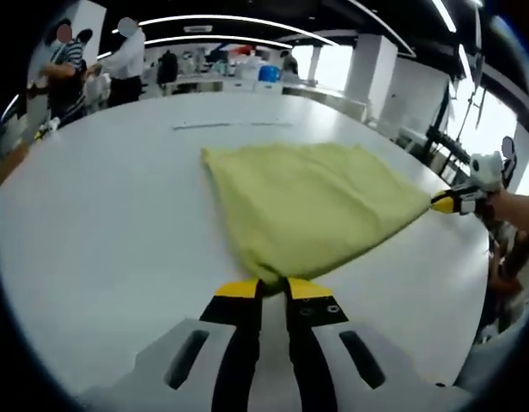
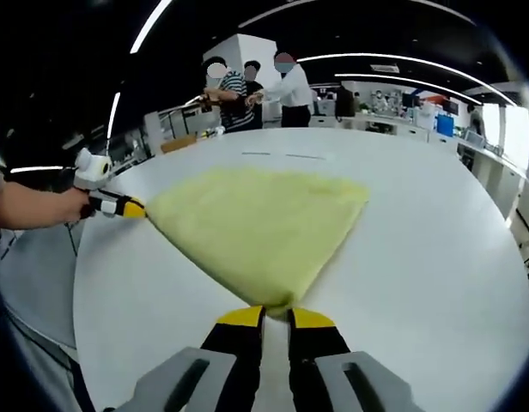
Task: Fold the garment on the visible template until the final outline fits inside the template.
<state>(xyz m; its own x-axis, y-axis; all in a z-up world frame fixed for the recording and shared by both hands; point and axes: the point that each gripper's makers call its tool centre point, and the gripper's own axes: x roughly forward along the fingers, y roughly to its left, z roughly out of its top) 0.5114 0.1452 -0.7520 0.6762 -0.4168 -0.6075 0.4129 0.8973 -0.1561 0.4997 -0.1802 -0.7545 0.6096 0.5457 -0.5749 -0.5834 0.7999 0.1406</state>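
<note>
Nearest the lens in the left gripper view, the left tongs (image 1: 274, 289) were found closed on one corner of the yellow garment (image 1: 312, 206), with the yellow-tipped jaws drawn narrow and cloth pinched between them. In the right gripper view, the right tongs (image 2: 276, 316) were seen in the same condition, closed on another corner of the garment (image 2: 256, 219). The garment was stretched taut between the two grips, spread low over the white surface (image 1: 101, 223) near its middle; whether the far part rested on the surface or hung just above it could not be determined. Two faint marks (image 1: 233, 125) were noted on the surface beyond the far edge of the cloth and may belong to the template; no full outline could be made out. Several risks were judged likely. A corner could slip from either grip if tension were increased, since only a small bite of fabric appeared to be held. The fold could land askew if the two corners were not carried over evenly, leaving the outline outside the template. The cloth could also be dragged toward the surface edge. The garment was recorded as pale yellow-green, soft and thin, lightly creased, already doubled by appearance, and drawn into a roughly triangular shape.
</note>
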